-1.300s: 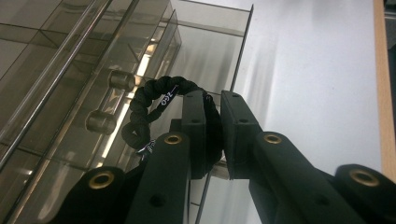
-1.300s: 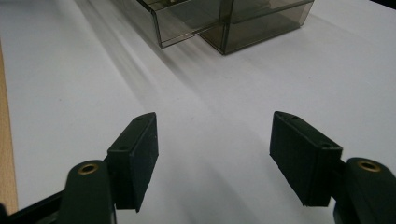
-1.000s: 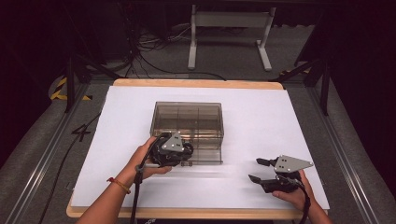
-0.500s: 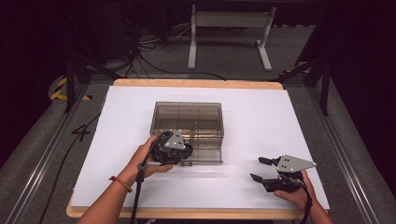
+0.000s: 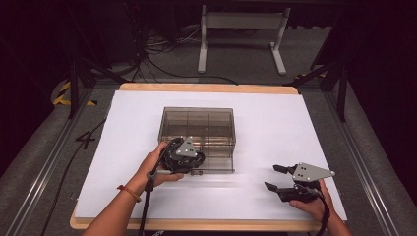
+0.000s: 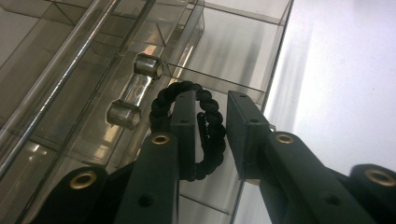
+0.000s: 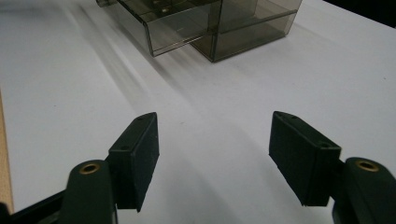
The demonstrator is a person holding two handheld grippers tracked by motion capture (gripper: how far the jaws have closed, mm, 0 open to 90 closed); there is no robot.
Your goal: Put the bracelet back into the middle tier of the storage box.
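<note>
Black braided cord bracelet hangs looped around one jaw of the left hand-held gripper, whose jaws stand slightly apart, over the pulled-out drawer of the smoky clear plastic box. Well apart on the white desk, the right hand-held gripper rests with jaws spread wide, holding nothing.

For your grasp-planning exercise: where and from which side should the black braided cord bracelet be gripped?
Grip one side of the black braided cord bracelet, one jaw through its hole and one outside, as the left gripper straddles it now. The loop stands open towards the jaws in the smoky clear plastic drawer box, so come from the open drawer's front.
</note>
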